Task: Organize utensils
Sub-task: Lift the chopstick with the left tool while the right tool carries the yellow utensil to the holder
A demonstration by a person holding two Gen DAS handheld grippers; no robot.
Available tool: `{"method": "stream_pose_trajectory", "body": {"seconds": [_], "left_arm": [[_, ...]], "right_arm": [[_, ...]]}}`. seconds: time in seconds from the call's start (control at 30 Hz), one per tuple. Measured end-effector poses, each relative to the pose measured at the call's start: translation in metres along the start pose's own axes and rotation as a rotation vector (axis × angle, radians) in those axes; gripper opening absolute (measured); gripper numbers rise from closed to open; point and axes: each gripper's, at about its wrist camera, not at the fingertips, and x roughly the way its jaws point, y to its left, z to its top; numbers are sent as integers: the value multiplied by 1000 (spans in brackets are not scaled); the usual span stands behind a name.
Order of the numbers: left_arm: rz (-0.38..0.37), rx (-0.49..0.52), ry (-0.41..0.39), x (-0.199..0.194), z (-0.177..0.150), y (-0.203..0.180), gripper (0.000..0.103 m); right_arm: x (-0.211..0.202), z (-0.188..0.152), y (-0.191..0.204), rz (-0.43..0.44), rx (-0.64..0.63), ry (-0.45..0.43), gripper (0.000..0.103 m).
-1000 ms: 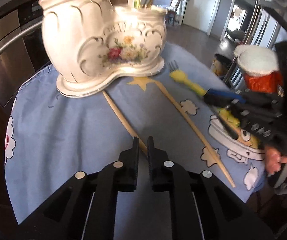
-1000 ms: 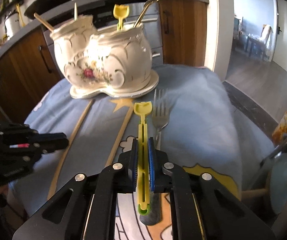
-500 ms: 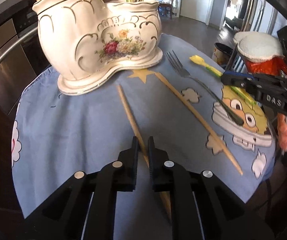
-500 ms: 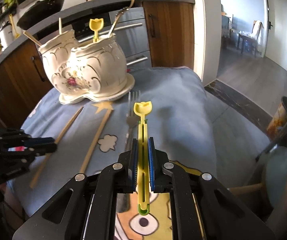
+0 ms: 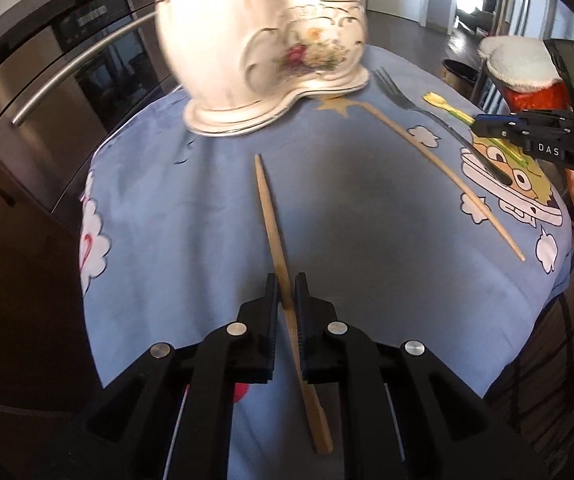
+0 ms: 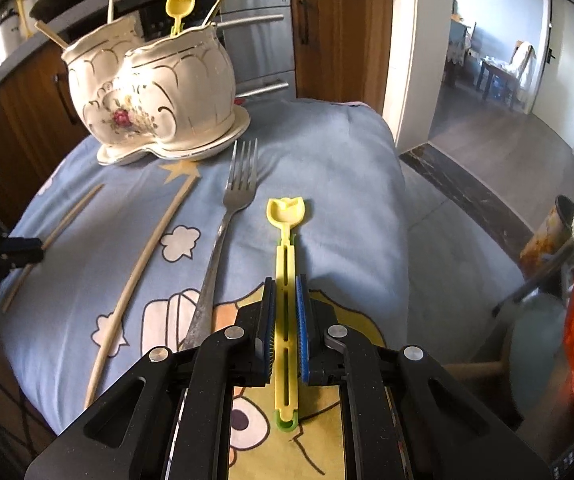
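My left gripper (image 5: 286, 285) is shut on a wooden chopstick (image 5: 271, 208) that points toward the white floral utensil holder (image 5: 263, 40). My right gripper (image 6: 286, 288) is shut on a yellow plastic tulip-topped utensil (image 6: 286, 240), held just above the cloth. It also shows in the left wrist view (image 5: 447, 110). A metal fork (image 6: 227, 232) and a second, longer wooden stick (image 6: 143, 264) lie on the blue cartoon cloth (image 6: 327, 168). The holder (image 6: 147, 96) has sticks, another yellow utensil and a spoon standing in it.
Oven and wooden cabinets (image 6: 327, 32) stand behind the holder. A red container with a white cover (image 5: 527, 76) stands at the right, off the cloth's edge. An open doorway (image 6: 507, 80) lies to the far right.
Both grippers pulled back from the holder. My left gripper now holds the chopstick lifted. My right gripper carried the yellow utensil back and to the right of the fork.
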Motion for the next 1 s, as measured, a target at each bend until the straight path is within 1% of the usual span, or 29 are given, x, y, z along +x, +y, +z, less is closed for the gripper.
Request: {"method": "stream_pose_trajectory", "body": {"seconds": [0.1,0.3,0.33,0.43,0.57,0.7,0.87,1.0], "left_arm": [[-7,-30,-13,-1,-2,4,9],[-2,-75,-51,2,-6,6,10],[3,-75,-59,3,-6,7,10],[-1,-64,-66,4,-5,7,7],[-18,-33,-71,1,-7,7,5],[-29,-32,-98,-6,-8,13,4],[-57,-24,-181,-24,-7,20,4],[-105,-11,-293,-43,-5,22,4]], "right_arm": [[6,8,1,-7,-11,12,19],[11,15,-3,3,3,9,20],[12,15,-3,2,1,3,19],[11,14,0,-2,-15,-4,10],[8,14,3,0,-16,-23,10],[-1,13,3,9,-7,-60,10],[-18,17,6,30,0,-126,10],[-35,21,9,76,15,-202,10]]}}
